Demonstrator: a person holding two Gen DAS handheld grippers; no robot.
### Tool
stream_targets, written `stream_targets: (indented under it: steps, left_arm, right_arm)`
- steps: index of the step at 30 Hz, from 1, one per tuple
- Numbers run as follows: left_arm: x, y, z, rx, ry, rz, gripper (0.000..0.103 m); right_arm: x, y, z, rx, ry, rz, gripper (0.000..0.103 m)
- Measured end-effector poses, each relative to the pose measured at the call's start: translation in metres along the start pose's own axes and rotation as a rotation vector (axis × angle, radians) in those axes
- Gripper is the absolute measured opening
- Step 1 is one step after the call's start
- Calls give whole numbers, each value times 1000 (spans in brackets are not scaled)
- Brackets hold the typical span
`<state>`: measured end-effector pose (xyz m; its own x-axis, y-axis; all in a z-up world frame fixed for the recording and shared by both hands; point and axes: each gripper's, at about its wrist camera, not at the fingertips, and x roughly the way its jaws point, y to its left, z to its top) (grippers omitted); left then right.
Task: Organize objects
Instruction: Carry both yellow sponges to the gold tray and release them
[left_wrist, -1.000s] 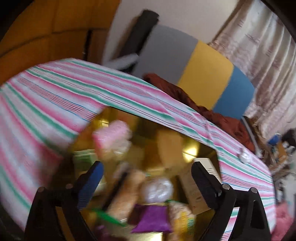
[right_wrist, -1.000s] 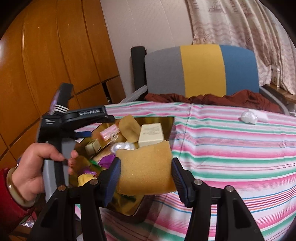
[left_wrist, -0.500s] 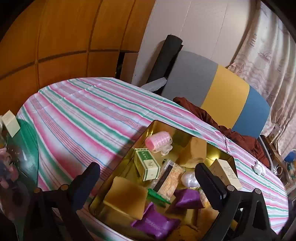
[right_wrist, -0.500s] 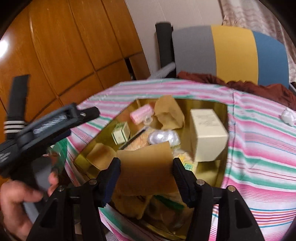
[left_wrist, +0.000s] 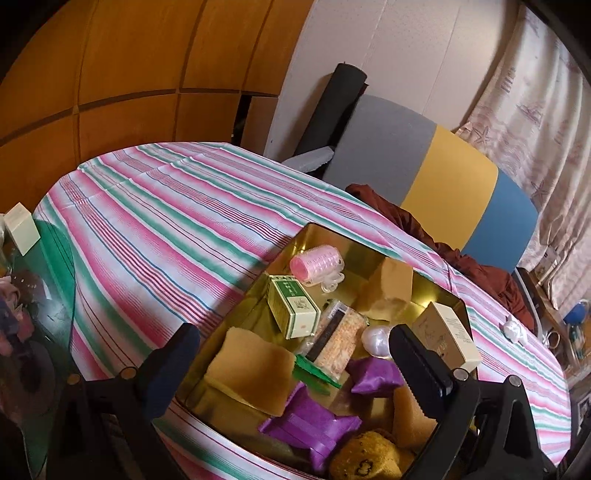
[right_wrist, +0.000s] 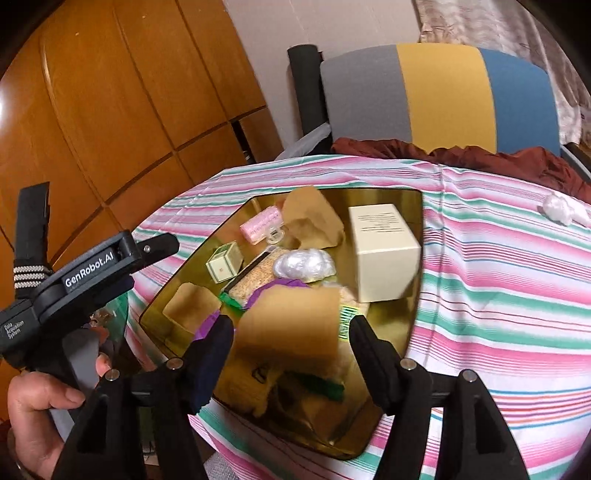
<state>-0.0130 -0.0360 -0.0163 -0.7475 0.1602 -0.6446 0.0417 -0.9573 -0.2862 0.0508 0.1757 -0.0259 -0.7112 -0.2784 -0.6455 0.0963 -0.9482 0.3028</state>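
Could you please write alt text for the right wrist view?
The right gripper holds a tan sponge over a gold tray of small items on a striped tablecloth. The left gripper shows at left, in a hand.

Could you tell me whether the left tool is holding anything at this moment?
No, the left tool is open and empty above the gold tray, with nothing between its fingers.

Worktop draped in a pink, green and white striped cloth. Directly on it: a gold tray near the front edge, and a crumpled white wad well apart.
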Motion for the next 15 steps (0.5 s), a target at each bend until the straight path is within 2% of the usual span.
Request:
stream_targets:
  steps: [2, 5, 6, 8, 9, 13, 15]
  left_arm:
    - [0, -2, -1, 3, 3, -2, 103]
    - [-1, -4, -3, 6, 4, -2, 103]
    - [-2, -5, -3, 8, 5, -2, 103]
    - [-3, -6, -4, 4, 3, -4, 103]
    - [-4, -7, -4, 5, 4, -5, 103]
    - [-7, -13, -4, 22, 6, -14, 103]
    - [-10, -17, -4, 31, 6, -23, 103]
  right_arm:
    - [-4, -2, -1, 6, -13, 9, 66]
    - [-1, -2, 1, -20, 1, -53, 65]
    - [1, 0, 3, -32, 8, -67, 63]
    - [8, 4, 3, -64, 22, -99, 52]
    - [15, 7, 4, -84, 34, -105, 52]
    - [33, 13, 9, -90, 58, -68, 52]
    - [28, 9, 14, -56, 35, -25, 52]
